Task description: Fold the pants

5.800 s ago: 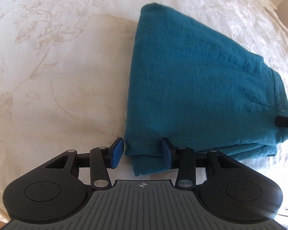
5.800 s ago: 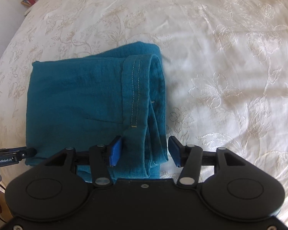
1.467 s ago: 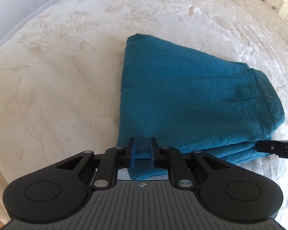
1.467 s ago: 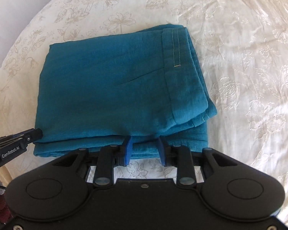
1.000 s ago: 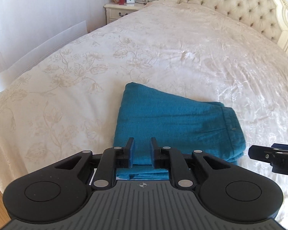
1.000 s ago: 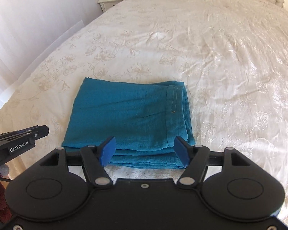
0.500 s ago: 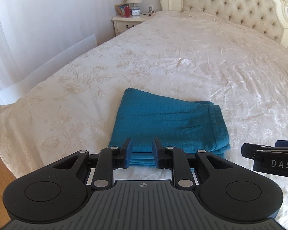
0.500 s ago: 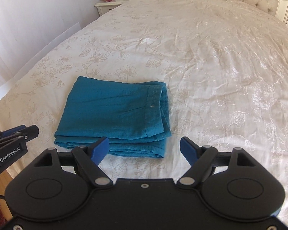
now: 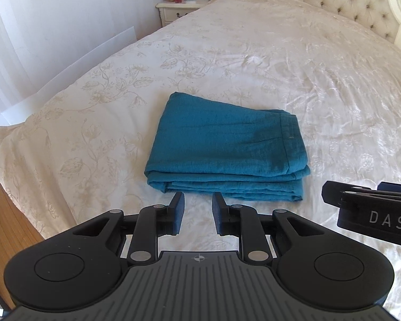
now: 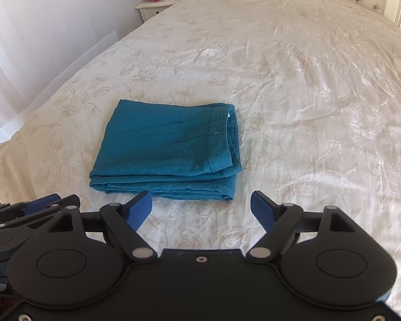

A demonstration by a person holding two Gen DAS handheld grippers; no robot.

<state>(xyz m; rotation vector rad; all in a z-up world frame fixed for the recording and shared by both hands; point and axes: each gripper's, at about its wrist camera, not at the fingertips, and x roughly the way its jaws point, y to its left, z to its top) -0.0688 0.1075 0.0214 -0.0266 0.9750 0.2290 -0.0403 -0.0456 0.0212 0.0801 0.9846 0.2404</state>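
The teal pants (image 9: 227, 149) lie folded into a flat rectangle on the cream flowered bedspread (image 9: 280, 61), stacked layers facing me. In the right wrist view the pants (image 10: 168, 144) show the waistband seam at their right end. My left gripper (image 9: 196, 200) hovers just short of the near folded edge, its jaws a narrow gap apart with nothing between them. My right gripper (image 10: 200, 200) stands wide open over bare bedspread in front of the pants, holding nothing. The right gripper's side (image 9: 366, 206) shows at the right of the left wrist view.
A tufted headboard (image 9: 334, 0) stands at the far end of the bed. A nightstand (image 9: 179, 8) with a lamp, a frame and a clock sits at the back left. The bed's left edge drops to a wooden floor (image 9: 2, 214).
Both grippers have drawn back and up from the pants, which lie still. The left jaws parted a little off the fabric edge; the right jaws spread wider.
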